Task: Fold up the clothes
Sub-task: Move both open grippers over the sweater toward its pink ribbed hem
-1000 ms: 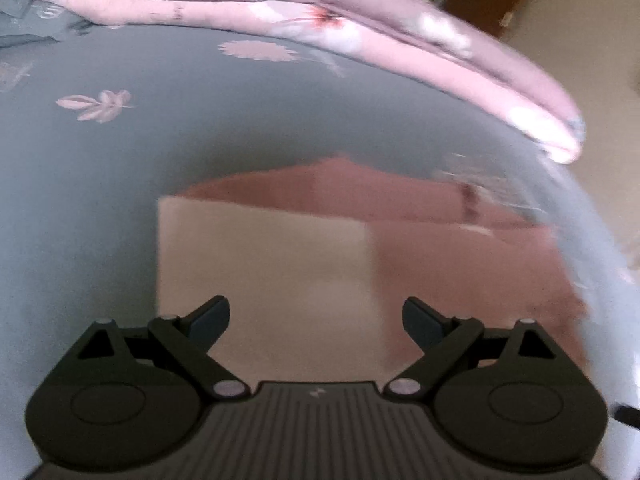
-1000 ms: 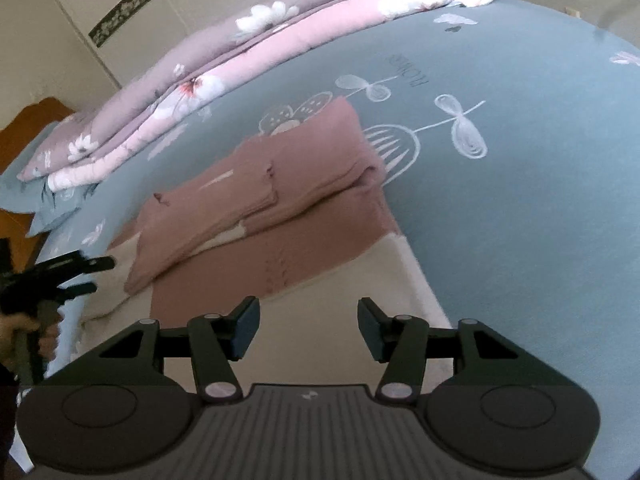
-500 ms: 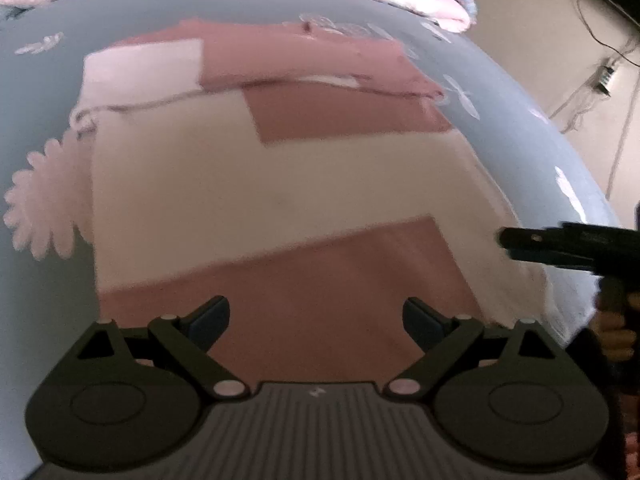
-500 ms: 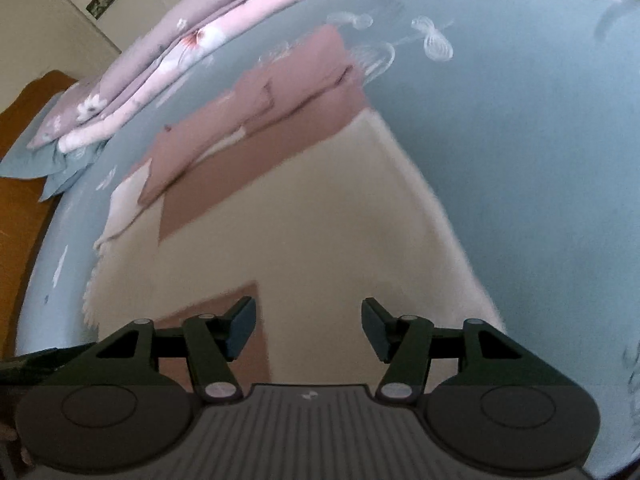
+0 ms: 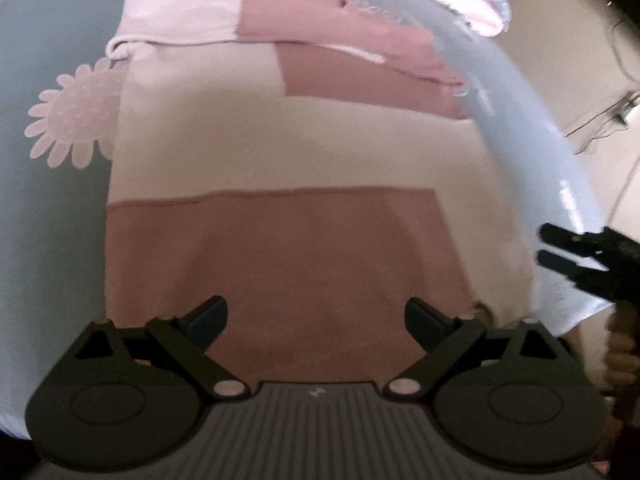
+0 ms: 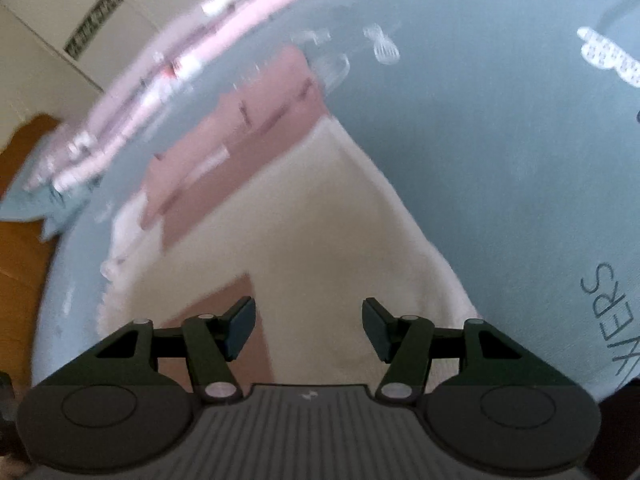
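Note:
A pink-and-cream colour-block garment lies flat on the bed, its sleeves folded in over the far part. My left gripper is open above the near pink band of the garment, holding nothing. The right gripper shows at the right edge of the left wrist view, beside the garment's near right corner. In the right wrist view the same garment stretches away, and my right gripper is open over its near cream part with nothing between its fingers.
The blue bedsheet with white flower prints spreads around the garment. A folded pink floral quilt lies along the far side of the bed. A hand holds the right gripper. Floor and cables show beyond the bed's right edge.
Both grippers have drawn back from the far folded sleeves toward the garment's near hem. More of the garment now shows in both views. The jaws stayed open.

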A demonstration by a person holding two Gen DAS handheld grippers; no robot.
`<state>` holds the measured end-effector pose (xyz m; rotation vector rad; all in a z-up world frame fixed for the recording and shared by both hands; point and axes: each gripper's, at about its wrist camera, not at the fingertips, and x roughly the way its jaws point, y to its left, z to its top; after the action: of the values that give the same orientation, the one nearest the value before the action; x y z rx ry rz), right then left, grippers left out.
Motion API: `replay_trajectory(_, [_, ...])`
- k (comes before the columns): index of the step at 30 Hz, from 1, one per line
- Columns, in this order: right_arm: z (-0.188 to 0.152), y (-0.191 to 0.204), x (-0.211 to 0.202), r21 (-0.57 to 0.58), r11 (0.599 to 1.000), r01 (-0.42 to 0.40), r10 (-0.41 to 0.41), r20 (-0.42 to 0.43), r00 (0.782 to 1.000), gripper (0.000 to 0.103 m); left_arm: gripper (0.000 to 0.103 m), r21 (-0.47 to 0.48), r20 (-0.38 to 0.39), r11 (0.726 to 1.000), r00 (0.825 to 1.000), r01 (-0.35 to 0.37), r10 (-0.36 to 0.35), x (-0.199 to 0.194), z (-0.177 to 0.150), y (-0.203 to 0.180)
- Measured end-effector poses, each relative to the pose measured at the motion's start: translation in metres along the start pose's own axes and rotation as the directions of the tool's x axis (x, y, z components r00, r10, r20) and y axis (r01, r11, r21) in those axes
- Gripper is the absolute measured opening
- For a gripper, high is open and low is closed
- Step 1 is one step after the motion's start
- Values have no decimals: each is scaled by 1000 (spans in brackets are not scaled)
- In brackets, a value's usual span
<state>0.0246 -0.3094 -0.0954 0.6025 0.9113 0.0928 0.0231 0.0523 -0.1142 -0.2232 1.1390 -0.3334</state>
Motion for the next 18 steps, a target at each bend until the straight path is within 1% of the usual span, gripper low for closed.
replay_trajectory(1, [-1, 1, -1, 4, 1000, -11, 11, 0, 1000, 66, 95, 6, -4, 1000, 1000, 3, -3, -1, -2, -2])
replay_trajectory(2, [-3, 2, 1, 11, 1000, -20, 20, -9, 1000, 66, 95, 18, -14, 1000, 1000, -11, 11, 0, -4, -4])
replay_trajectory(4, [-7, 1, 8, 27, 1000, -9, 10, -23, 1000, 66, 95, 22, -31, 999, 999, -31, 32, 5, -8, -4])
replay_trajectory(7, [-14, -8, 17, 59, 997, 49, -46, -51, 998, 66, 95, 16, -55, 998, 997, -56, 57, 11, -13, -1])
replay_trajectory(9, [-16, -18, 23, 85, 992, 93, -86, -88, 992, 66, 97, 13, -71, 997, 995, -73, 74, 15, -16, 0])
replay_trajectory(10, [-17, -24, 22, 100, 991, 86, -78, -87, 993, 66, 97, 12, -79, 997, 993, -81, 82, 17, -18, 1])
replay_trajectory(12, [-12, -27, 15, 123, 990, 71, -63, -67, 996, 66, 97, 8, -88, 996, 992, -91, 91, 19, -19, 2])
replay_trajectory(13, [-10, -28, 12, 134, 989, 64, -56, -56, 997, 66, 97, 8, -75, 997, 994, -78, 79, 15, -17, -1])
replay_trajectory(15, [-1, -27, 1, 130, 991, 17, -20, 19, 1000, 66, 97, 21, -43, 998, 998, -52, 53, 9, -11, -8])
replay_trajectory(16, [6, -27, -1, 139, 990, -10, 4, 44, 999, 65, 97, 25, -36, 998, 998, -54, 55, 9, -8, -11])
replay_trajectory(18, [18, -30, 2, 142, 989, -48, 38, 72, 997, 63, 97, 19, -47, 997, 996, -68, 69, 15, -5, -13])
